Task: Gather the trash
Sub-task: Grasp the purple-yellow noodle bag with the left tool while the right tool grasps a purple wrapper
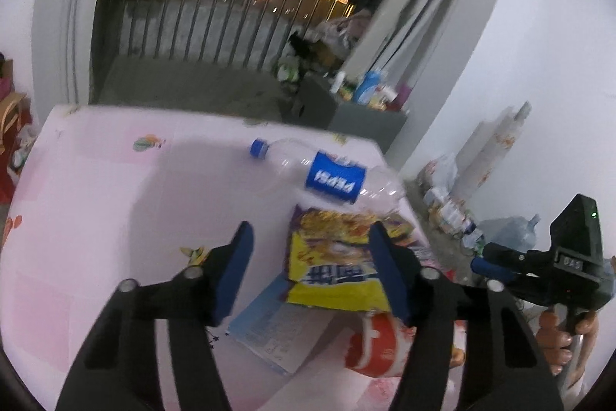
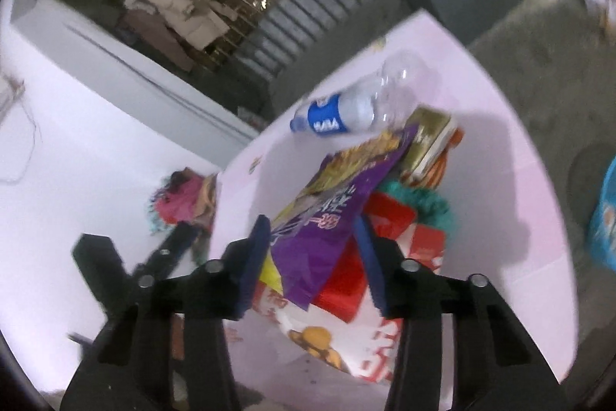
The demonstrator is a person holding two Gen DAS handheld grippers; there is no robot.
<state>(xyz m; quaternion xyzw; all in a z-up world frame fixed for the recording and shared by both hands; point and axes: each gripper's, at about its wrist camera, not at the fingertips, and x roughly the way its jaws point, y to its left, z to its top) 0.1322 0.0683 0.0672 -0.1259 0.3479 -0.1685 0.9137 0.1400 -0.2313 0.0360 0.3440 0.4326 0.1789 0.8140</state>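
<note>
Trash lies on a pink table (image 1: 96, 180). An empty Pepsi bottle (image 1: 331, 176) lies on its side at the far right; it also shows in the right wrist view (image 2: 346, 112). A yellow and purple snack bag (image 1: 331, 257) lies in front of it, over a red and white package (image 1: 379, 345) and a blue leaflet (image 1: 277, 330). My left gripper (image 1: 312, 272) is open above the table, its right finger over the bag's edge. My right gripper (image 2: 312, 264) is open, with the purple snack bag (image 2: 323, 226) between its fingers. In the left wrist view the right gripper's body (image 1: 554, 268) is at the right.
A red box (image 2: 389, 218), a gold-topped box (image 2: 427, 137) and something teal and fluffy (image 2: 419, 203) lie by the bag. Beyond the table are a balcony railing (image 1: 215, 22), a grey cabinet (image 1: 346, 110) with bottles, and bags on the floor (image 1: 454, 199) at the right.
</note>
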